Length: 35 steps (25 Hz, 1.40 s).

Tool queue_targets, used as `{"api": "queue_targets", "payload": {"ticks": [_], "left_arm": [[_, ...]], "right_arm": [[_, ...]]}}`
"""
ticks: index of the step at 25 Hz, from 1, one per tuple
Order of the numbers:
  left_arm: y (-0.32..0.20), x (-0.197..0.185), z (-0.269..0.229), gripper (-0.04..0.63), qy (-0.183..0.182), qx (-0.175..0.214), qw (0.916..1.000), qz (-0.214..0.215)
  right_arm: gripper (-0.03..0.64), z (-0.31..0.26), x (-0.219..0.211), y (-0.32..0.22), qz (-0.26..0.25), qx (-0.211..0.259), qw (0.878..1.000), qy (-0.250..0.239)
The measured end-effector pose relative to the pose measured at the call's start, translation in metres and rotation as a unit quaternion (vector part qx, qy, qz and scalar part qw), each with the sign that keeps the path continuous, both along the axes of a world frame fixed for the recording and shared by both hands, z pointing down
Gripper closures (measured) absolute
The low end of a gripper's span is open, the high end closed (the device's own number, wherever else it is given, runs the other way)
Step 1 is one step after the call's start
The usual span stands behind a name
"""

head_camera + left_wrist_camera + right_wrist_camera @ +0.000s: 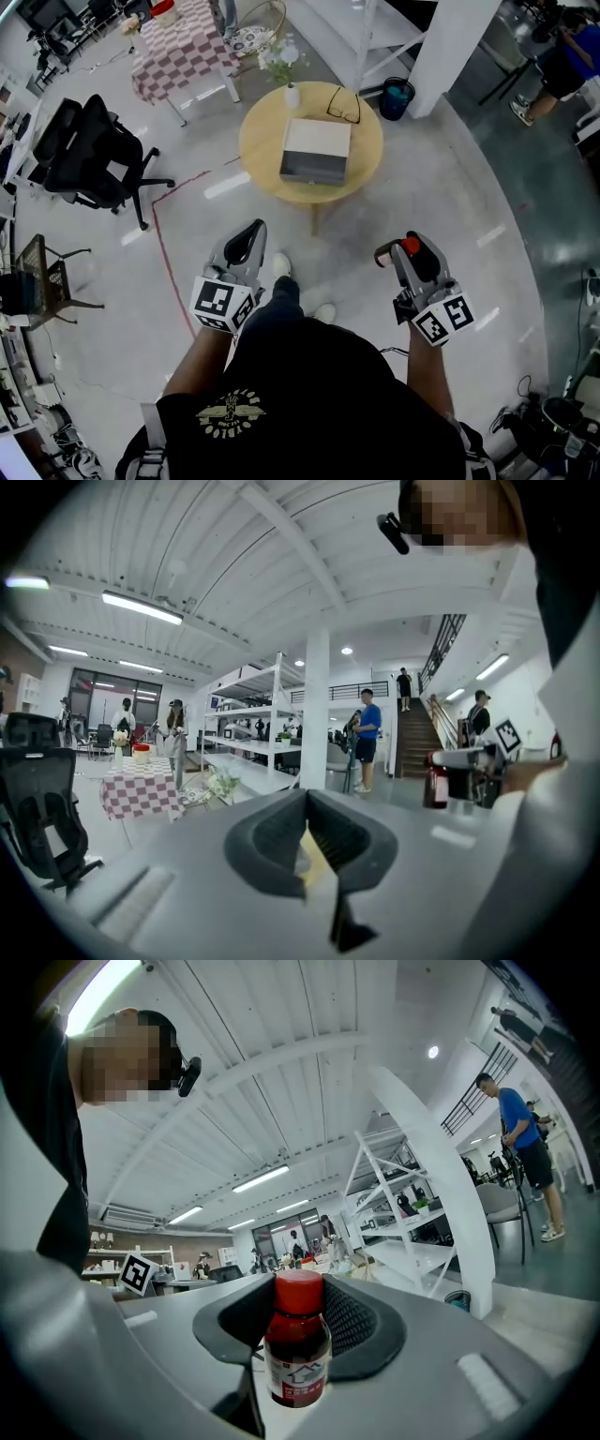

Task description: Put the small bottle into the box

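My right gripper (398,251) is shut on the small bottle (410,246), which has a red cap, dark red contents and a white label. In the right gripper view the bottle (298,1354) stands upright between the dark pads (361,1321). The left gripper view shows the same bottle (436,785) off to the right. My left gripper (246,239) is held at waist height with its jaws together and nothing in them (307,832). The box (317,142), pale on top with a grey front, sits on the round wooden table (262,141) ahead of me. Both grippers are well short of it.
On the table with the box lie a pair of glasses (344,105) and a small white vase of flowers (291,94). A black office chair (89,150) stands at the left, a checkered table (183,47) at the back, and a dark bin (397,97) by a white column.
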<state>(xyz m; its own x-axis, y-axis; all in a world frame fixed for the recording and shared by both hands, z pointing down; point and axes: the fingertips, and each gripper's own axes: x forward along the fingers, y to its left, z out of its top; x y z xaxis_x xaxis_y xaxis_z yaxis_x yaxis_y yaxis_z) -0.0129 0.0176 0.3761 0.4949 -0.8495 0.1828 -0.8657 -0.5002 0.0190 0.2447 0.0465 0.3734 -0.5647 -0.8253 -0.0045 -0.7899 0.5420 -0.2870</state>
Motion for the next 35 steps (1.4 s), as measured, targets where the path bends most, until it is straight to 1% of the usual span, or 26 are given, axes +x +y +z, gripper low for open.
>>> {"api": "queue_targets", "payload": {"ticks": [5,9,10,12,14,18,23,28,32,35], "left_arm": [[-0.031,0.010,0.006,0.595,0.012,-0.008,0.9996,0.023],[-0.054,0.022,0.002,0.595,0.032,-0.001,0.9974,0.065],[-0.060,0.024,0.001,0.595,0.034,0.002,0.9966,0.075],[-0.074,0.023,0.002,0.595,0.025,0.004,0.9961,0.085],[-0.091,0.014,0.008,0.595,0.018,-0.003,0.9964,0.083],[-0.132,-0.011,0.011,0.595,0.029,-0.013,0.9970,0.071],[-0.184,-0.048,0.010,0.595,0.032,-0.011,0.9970,0.069],[-0.218,-0.069,0.013,0.595,0.028,-0.010,0.9970,0.072],[-0.248,-0.088,0.030,0.595,0.033,-0.027,0.9960,0.079],[-0.269,-0.100,0.048,0.595,0.032,-0.038,0.9954,0.081]], "right_arm": [[0.453,0.001,0.009,-0.014,0.028,-0.007,1.000,0.008],[0.453,0.003,0.007,-0.031,0.042,-0.017,0.999,0.016],[0.453,0.003,0.006,-0.037,0.045,-0.019,0.999,0.017],[0.453,0.004,0.000,-0.050,0.049,-0.021,0.998,0.020],[0.452,0.004,-0.009,-0.066,0.052,-0.022,0.998,0.022],[0.452,0.001,-0.028,-0.104,0.052,-0.020,0.998,0.028],[0.453,-0.002,-0.060,-0.157,0.053,-0.016,0.998,0.038],[0.453,-0.002,-0.082,-0.195,0.054,-0.014,0.997,0.052],[0.453,0.013,-0.104,-0.232,0.056,-0.026,0.995,0.074],[0.453,0.022,-0.123,-0.254,0.048,-0.035,0.994,0.087]]}}
